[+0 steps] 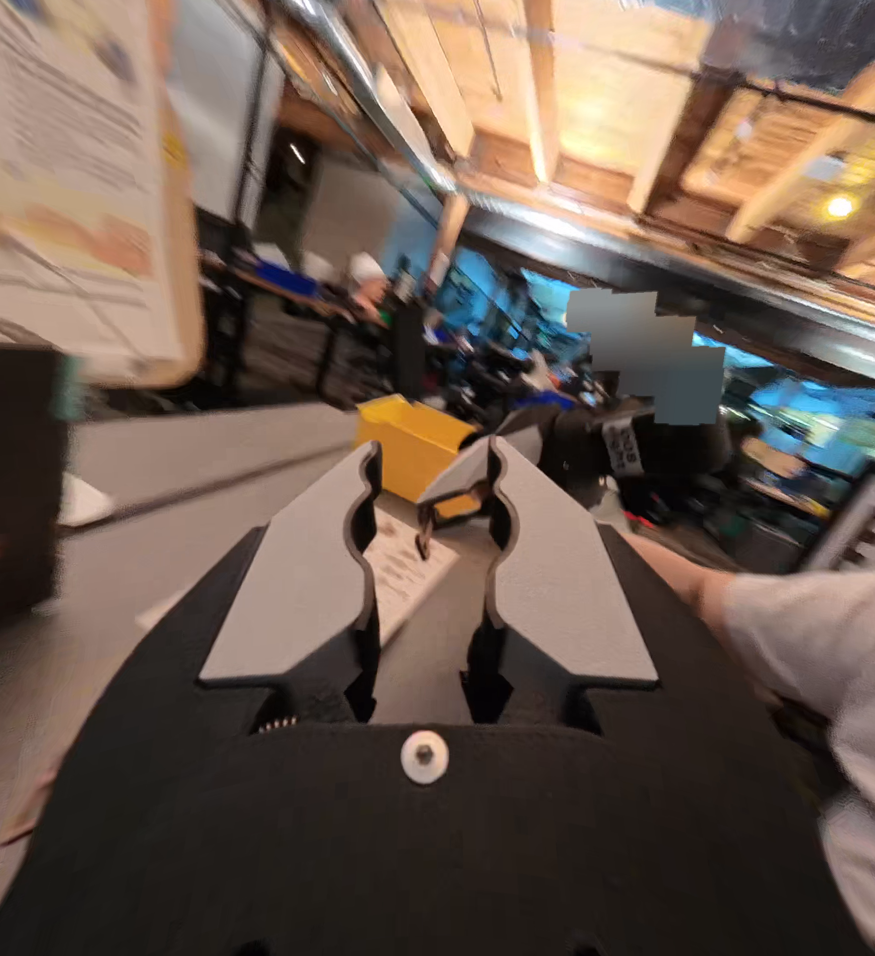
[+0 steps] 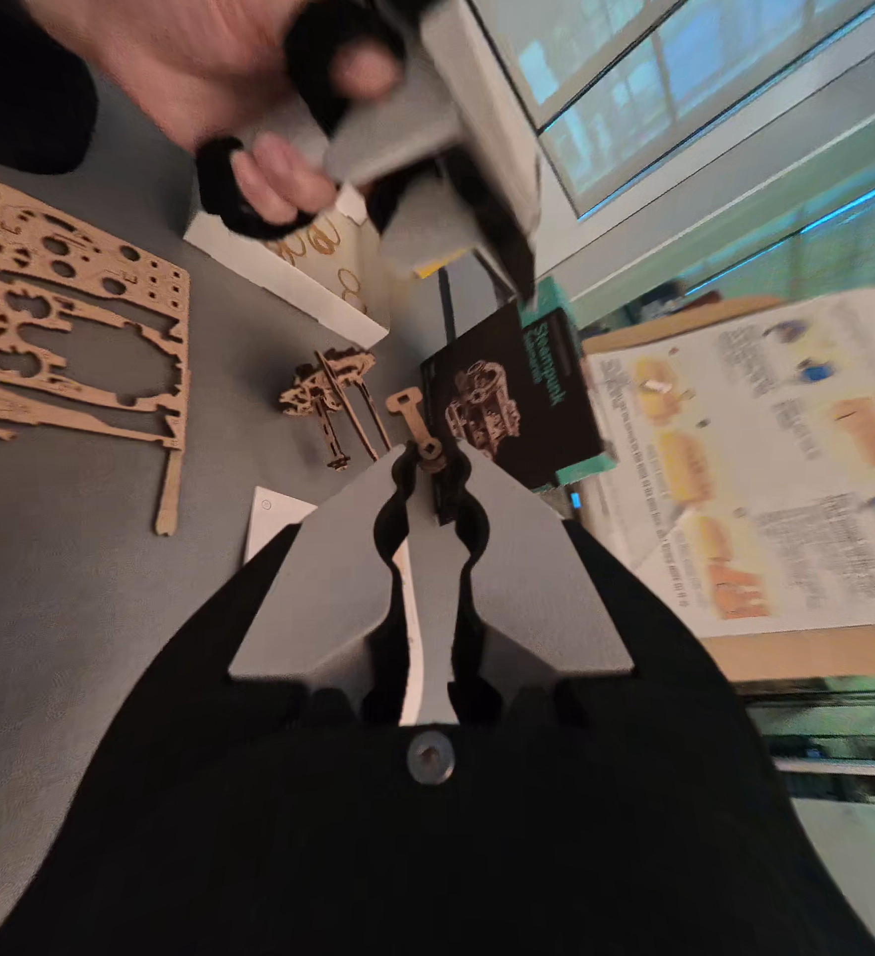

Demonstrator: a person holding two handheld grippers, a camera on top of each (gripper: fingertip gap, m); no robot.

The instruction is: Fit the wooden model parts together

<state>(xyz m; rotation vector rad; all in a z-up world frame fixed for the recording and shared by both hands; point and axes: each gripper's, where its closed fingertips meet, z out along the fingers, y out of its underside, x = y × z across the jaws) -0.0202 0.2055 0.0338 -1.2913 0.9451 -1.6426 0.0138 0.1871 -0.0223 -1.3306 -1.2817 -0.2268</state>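
My right gripper (image 2: 429, 454) is shut on a small wooden part (image 2: 427, 451) with a square hole, pinched at the fingertips above the grey table (image 2: 88, 621). A key-shaped wooden piece (image 2: 405, 406) shows just beyond the tips. A partly built wooden model (image 2: 327, 401) lies on the table ahead and to the left. My left gripper (image 1: 432, 452) is open and empty and held in the air. In the left wrist view, the right gripper (image 1: 427, 509) is just past its tips, with a small dark part (image 1: 425, 535) hanging from it.
A punched-out wooden sheet (image 2: 68, 341) lies far left. A white tray (image 2: 290, 279), a black kit box (image 2: 513, 398) and a poster board (image 2: 745, 465) stand behind the model. A yellow bin (image 1: 409, 450) and a paper sheet (image 1: 409, 569) are on the table. A hand (image 2: 228, 77) is overhead. The grippers' ends are close to 7 centimetres from one another.
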